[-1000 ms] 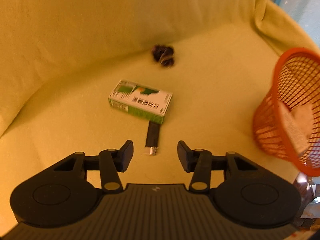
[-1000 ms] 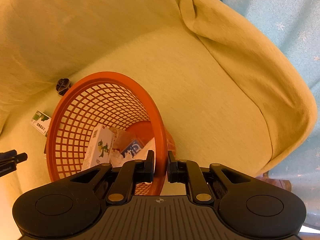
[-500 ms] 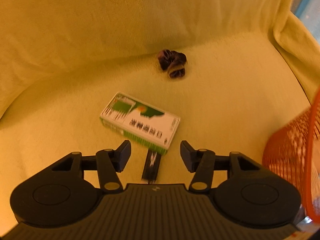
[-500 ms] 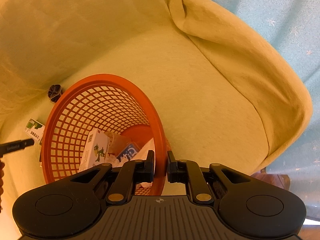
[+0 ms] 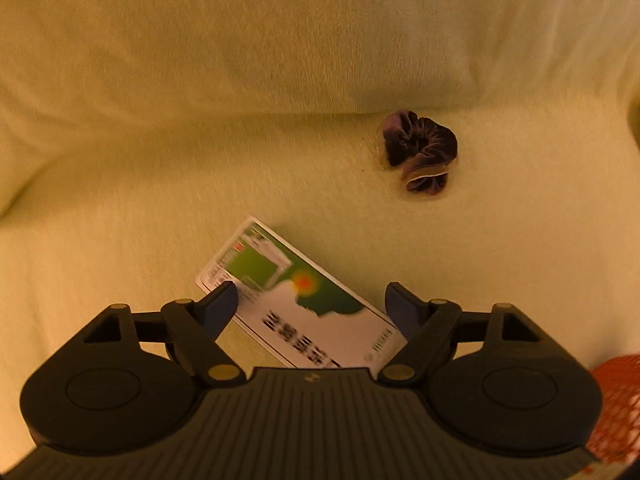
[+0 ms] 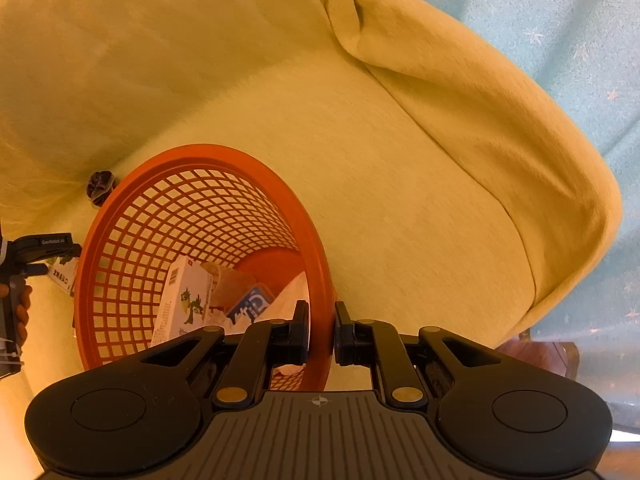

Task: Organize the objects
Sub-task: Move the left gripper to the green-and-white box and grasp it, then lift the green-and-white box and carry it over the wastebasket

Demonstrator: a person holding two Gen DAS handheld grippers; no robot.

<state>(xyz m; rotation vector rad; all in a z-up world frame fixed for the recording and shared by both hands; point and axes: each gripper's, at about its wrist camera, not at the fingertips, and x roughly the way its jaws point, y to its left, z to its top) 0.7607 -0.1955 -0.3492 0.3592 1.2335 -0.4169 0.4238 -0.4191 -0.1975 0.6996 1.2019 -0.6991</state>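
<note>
**Left gripper spread over flat box, right gripper pinching basket rim**

Left wrist view: left gripper (image 5: 310, 306) spread wide, jaws well apart, both fingertips hovering over the ends of a flat white-and-green cardboard box with dark print (image 5: 298, 306). Box lies flat and skewed on the yellow-green fabric-covered sofa seat (image 5: 140, 216), one corner under the left fingertip, the other end beside the right fingertip. Cannot tell if the pads touch the box; box looks blurred. Farther back, near the crease where seat meets backrest, a dark purple velvet scrunchie (image 5: 420, 150) sits apart from the box. Bit of the orange plastic mesh basket (image 5: 616, 400) shows at the lower right edge.

Right wrist view: right gripper (image 6: 321, 330) closed narrow on the near rim of the orange plastic mesh basket (image 6: 208, 156), one finger inside the wall, the other outside. Basket is tipped, mouth facing the camera, resting on the sofa seat (image 6: 400, 200). Inside it: an upright white carton with a green cartoon figure (image 6: 182, 300), a blue-and-white packet (image 6: 252, 306), a brownish item and some white paper-like stuff, details unclear. Left of the basket, the left gripper (image 6: 44, 246) is partly visible with a hand (image 6: 22, 312) behind it, over the flat box (image 6: 64, 276). Scrunchie (image 6: 100, 188) peeks out behind the basket rim. Light blue star-patterned fabric (image 6: 560, 20) hangs behind the sofa.
</note>
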